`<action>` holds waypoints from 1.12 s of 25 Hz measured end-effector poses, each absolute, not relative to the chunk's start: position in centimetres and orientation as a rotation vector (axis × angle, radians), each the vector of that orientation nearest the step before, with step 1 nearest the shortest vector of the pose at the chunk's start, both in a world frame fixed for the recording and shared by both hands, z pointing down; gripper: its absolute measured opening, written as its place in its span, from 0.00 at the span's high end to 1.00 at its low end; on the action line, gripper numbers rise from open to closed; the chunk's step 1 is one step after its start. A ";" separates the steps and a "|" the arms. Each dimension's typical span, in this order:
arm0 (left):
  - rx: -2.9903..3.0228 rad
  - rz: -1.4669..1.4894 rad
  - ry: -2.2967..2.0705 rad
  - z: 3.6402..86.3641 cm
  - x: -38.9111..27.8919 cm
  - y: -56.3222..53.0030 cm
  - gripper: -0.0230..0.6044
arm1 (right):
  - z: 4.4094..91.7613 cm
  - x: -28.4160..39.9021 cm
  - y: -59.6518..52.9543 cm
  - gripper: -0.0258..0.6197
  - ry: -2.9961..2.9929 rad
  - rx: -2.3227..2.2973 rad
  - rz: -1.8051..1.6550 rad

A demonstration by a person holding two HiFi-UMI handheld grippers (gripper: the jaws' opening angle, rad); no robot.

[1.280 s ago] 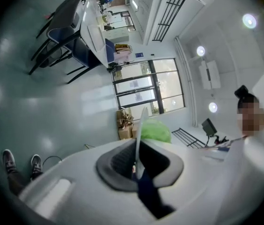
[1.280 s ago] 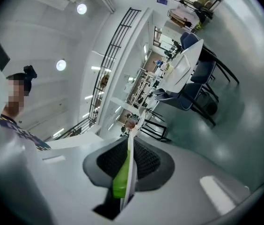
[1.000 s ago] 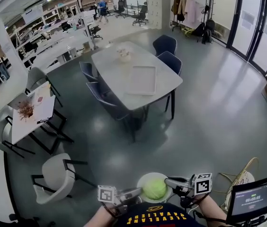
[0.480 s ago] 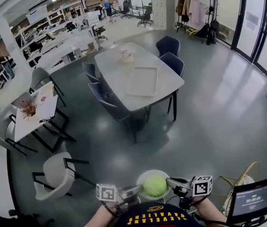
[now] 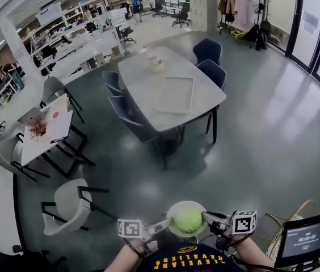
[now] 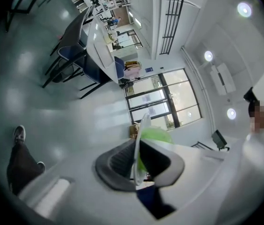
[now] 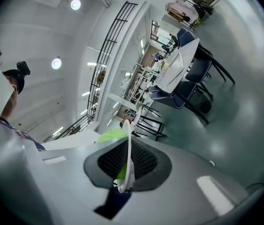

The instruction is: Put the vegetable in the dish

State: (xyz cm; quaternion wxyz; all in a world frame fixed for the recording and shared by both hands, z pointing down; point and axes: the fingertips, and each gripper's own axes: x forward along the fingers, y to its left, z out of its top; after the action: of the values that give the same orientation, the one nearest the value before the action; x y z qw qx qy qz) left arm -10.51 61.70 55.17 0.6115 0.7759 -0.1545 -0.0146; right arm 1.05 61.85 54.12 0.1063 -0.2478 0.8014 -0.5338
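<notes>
**Item: dish [image 5: 173,209], white, round, shallow.** Held in the air low in front of the person, above grey floor and well apart from any bench. It is gripped at two opposite edges.

**Item: vegetable [image 5: 188,220], pale green, rounded, leafy head.** It lies inside the dish and fills most of the bowl. It touches neither hand-held gripper.

**Item: left hand-held gripper [image 5: 163,226].** Its jaws are nearly closed, pinching the thin rim of the dish edge-on. Green shows just beyond the rim in the left gripper view.

**Item: right hand-held gripper [image 5: 208,217].** Its jaws are likewise narrow and clamped on the opposite rim, as the right gripper view shows.

**Item: bench [image 5: 143,75], grey, with blue chairs around it.** It stands far ahead and carries a pale tray [image 5: 175,94].

**Step in hand (judgement):** the vegetable already sits in the dish, so the placing looks complete. The loaded dish is being carried two-handed.

**Next move (judgement):** both rim grips need equal height and pressure so the head does not roll out. The dish then needs a level set-down on a surface before either jaw opens.
</notes>
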 end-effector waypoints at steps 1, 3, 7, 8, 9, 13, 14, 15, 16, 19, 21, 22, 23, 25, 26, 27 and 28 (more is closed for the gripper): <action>1.787 -0.029 -0.356 55.4 -10.4 61.0 0.92 | 54.3 1.2 61.2 0.93 2.357 -0.732 -1.578; 1.785 -0.019 -0.357 55.4 -10.7 60.1 0.92 | 54.1 0.9 60.5 0.93 2.352 -0.744 -1.584; 1.792 -0.013 -0.355 54.4 -12.1 56.9 0.91 | 52.9 -0.6 57.6 0.93 2.343 -0.784 -1.585; 1.797 -0.007 -0.353 54.4 -12.4 55.4 0.91 | 53.0 -0.9 56.1 0.93 2.342 -0.795 -1.584; 1.804 0.004 -0.354 54.7 -12.7 53.5 0.91 | 53.2 -1.2 54.3 0.93 2.343 -0.808 -1.583; 1.841 0.057 -0.356 55.6 -13.8 45.8 0.91 | 53.8 -2.4 46.9 0.93 2.349 -0.878 -1.580; 1.845 0.061 -0.349 55.5 -14.3 44.4 0.91 | 53.6 -2.9 45.5 0.93 2.342 -0.890 -1.579; 1.847 0.062 -0.339 55.3 -14.8 43.2 0.91 | 53.5 -3.4 44.4 0.93 2.335 -0.900 -1.576; 1.847 0.063 -0.330 55.1 -15.3 42.1 0.91 | 53.3 -3.9 43.4 0.93 2.329 -0.908 -1.573; 1.842 0.061 -0.315 55.2 -16.7 38.7 0.91 | 53.4 -5.3 40.3 0.93 2.313 -0.935 -1.576; 1.832 0.060 -0.311 55.4 -17.4 36.6 0.91 | 53.6 -6.0 38.2 0.93 2.306 -0.955 -1.580; 1.826 0.060 -0.309 55.5 -17.5 35.8 0.91 | 53.6 -6.2 37.5 0.93 2.299 -0.961 -1.583; 1.821 0.061 -0.304 55.6 -17.5 35.1 0.91 | 53.6 -6.2 36.9 0.93 2.291 -0.965 -1.586; 1.817 0.064 -0.291 55.8 -17.2 33.9 0.91 | 53.7 -5.9 35.7 0.93 2.275 -0.968 -1.589; 1.817 0.067 -0.286 55.9 -17.0 33.2 0.91 | 53.9 -5.6 35.1 0.93 2.272 -0.972 -1.591; 1.817 0.071 -0.283 56.1 -16.8 32.6 0.91 | 54.1 -5.5 34.5 0.93 2.269 -0.975 -1.594; 1.813 0.076 -0.282 56.2 -16.6 31.9 0.91 | 54.3 -5.3 33.9 0.93 2.262 -0.978 -1.598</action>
State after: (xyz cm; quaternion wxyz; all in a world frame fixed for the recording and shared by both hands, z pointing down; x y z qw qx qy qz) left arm -16.58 31.95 56.20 0.6071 0.7845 -0.1220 0.0327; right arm -5.32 33.94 54.26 0.1021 -0.3311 0.7662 -0.5412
